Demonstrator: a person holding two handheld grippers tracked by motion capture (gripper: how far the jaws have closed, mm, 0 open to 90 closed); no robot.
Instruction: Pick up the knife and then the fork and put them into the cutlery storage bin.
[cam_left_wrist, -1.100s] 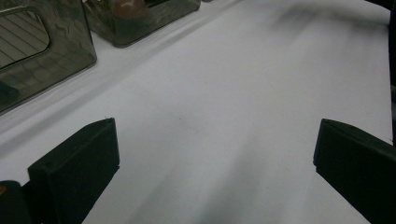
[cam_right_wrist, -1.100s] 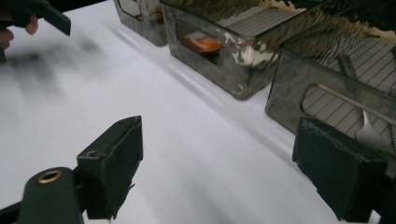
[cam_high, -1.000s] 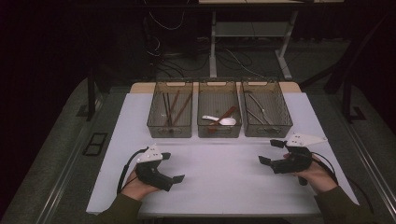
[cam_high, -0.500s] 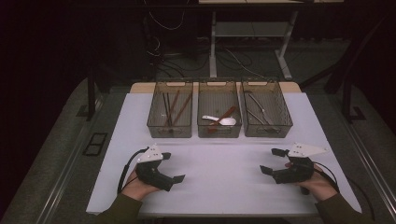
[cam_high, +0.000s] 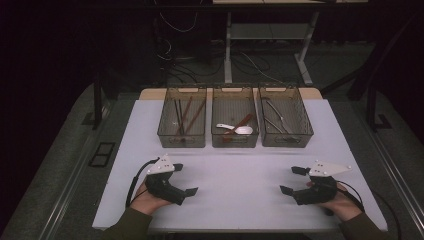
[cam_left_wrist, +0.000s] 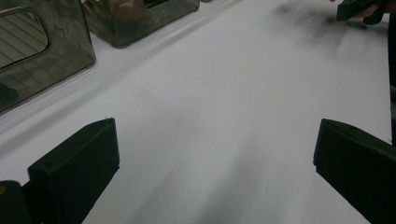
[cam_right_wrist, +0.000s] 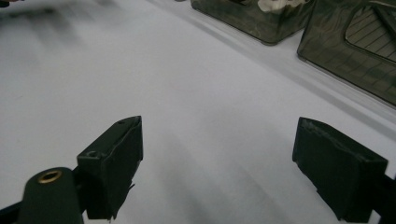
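A: What does the work surface look like?

B: A white table (cam_high: 240, 165), matte and bare in its near half. At its far edge stand three smoky see-through bins in a row. I'll take the middle bin (cam_high: 235, 137) as the marker.

A: What's in them?

B: The middle bin holds a white spoon (cam_high: 239, 129) and a reddish-brown utensil lying across it. The left bin (cam_high: 182, 137), just beside it, holds dark and brown sticks. The right bin (cam_high: 286, 137), on its other side, has thin metal pieces.

A: And the grippers?

B: The left gripper (cam_high: 186, 179) sits nearer the person than the middle bin and off to its left, low over the table. The right gripper (cam_high: 294, 180) is nearer too, off to its right. Both have their jaws spread wide with only bare white table between them.

A: The room?

B: Dark. Behind the middle bin there are a grey floor, loose cables and a desk's metal legs (cam_high: 228, 55).
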